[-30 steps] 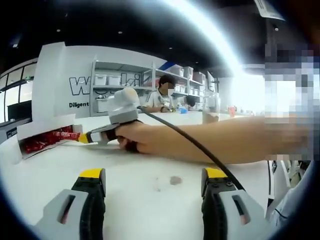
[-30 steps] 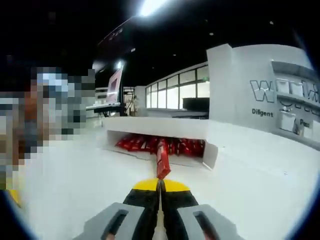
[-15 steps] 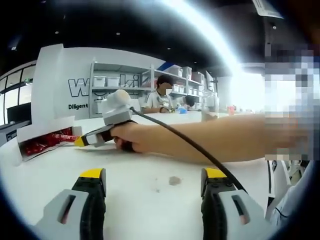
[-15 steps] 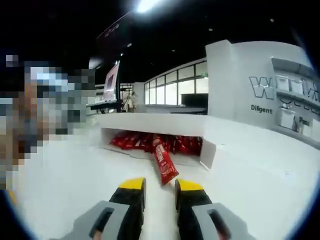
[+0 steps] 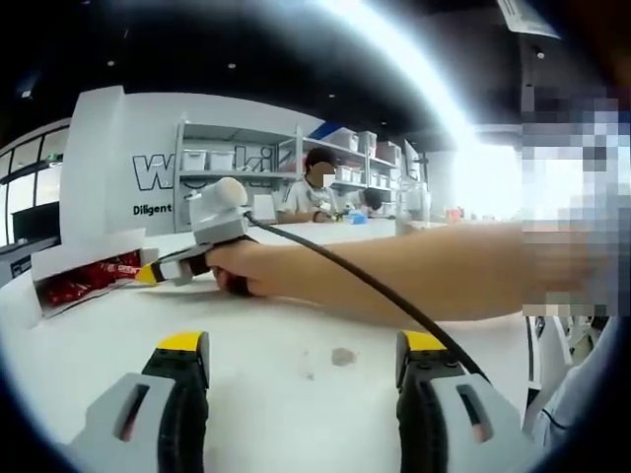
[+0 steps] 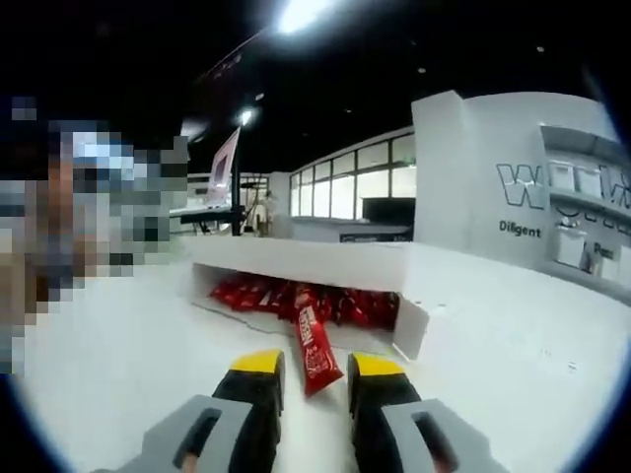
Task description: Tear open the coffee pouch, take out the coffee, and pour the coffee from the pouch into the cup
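While the left gripper (image 5: 301, 360) sits low over the white desk (image 5: 296, 325) with its two yellow-tipped fingers (image 5: 182, 342) set wide apart and nothing between them, the person's bare forearm (image 5: 414, 276) stretches across the left gripper view from the right, level with the desk. At its end the hand (image 5: 242, 268) is wrapped around the right gripper (image 5: 148, 275), whose yellow tips point at the open side of a white cardboard box (image 5: 84, 251) near the left edge. A black cable (image 5: 355, 281) runs from that gripper back over the forearm.

In the right gripper view, the right gripper's own fingers (image 6: 258, 363) are parted, and a red coffee pouch (image 6: 314, 347) lies on the desk with its near end in the gap between the yellow tips. Whether the pouch touches either tip cannot be told. It lies lengthwise, its far end reaching toward the box, and white lettering runs along it, too small to read. More red pouches (image 6: 261, 294) lie heaped inside the box, under its raised white flap.

On the grey wall (image 5: 128, 158) behind, large outlined letters begin with "W", and smaller dark print below reads "Diligent". Shelves (image 5: 237, 163) with white bins stand against that wall, and a seated person (image 5: 314, 192) is at a farther table.
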A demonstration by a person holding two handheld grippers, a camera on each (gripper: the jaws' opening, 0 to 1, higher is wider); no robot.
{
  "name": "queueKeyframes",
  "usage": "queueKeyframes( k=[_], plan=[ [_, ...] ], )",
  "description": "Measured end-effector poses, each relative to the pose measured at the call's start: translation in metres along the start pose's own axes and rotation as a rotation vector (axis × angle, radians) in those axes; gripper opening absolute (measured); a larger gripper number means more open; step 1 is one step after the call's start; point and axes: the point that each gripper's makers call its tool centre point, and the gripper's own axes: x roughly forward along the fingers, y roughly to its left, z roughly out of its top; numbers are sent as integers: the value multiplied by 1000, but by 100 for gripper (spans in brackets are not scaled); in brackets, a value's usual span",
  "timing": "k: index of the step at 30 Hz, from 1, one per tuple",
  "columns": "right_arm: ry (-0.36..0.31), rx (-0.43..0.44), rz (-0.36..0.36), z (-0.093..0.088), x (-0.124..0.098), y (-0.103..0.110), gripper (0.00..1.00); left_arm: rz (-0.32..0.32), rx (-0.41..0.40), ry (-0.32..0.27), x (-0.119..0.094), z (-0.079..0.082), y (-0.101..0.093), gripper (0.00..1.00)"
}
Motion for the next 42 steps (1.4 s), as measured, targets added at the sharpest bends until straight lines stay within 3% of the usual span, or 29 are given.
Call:
queueKeyframes(
  k=[4, 7, 18, 42],
  plan=[
    [23, -23, 27, -3, 4, 2, 27, 7, -3, 0, 0, 0, 2, 79],
    [18, -23, 16, -2, 4, 0, 17, 10, -9, 3, 0, -1, 2, 79],
    [53, -19, 40, -8, 0, 11, 16, 7, -13, 4, -1, -1, 1, 79],
    [-14, 38, 81, 3, -3, 9, 4, -26, -10, 1, 2, 0, -4, 78]
  ],
)
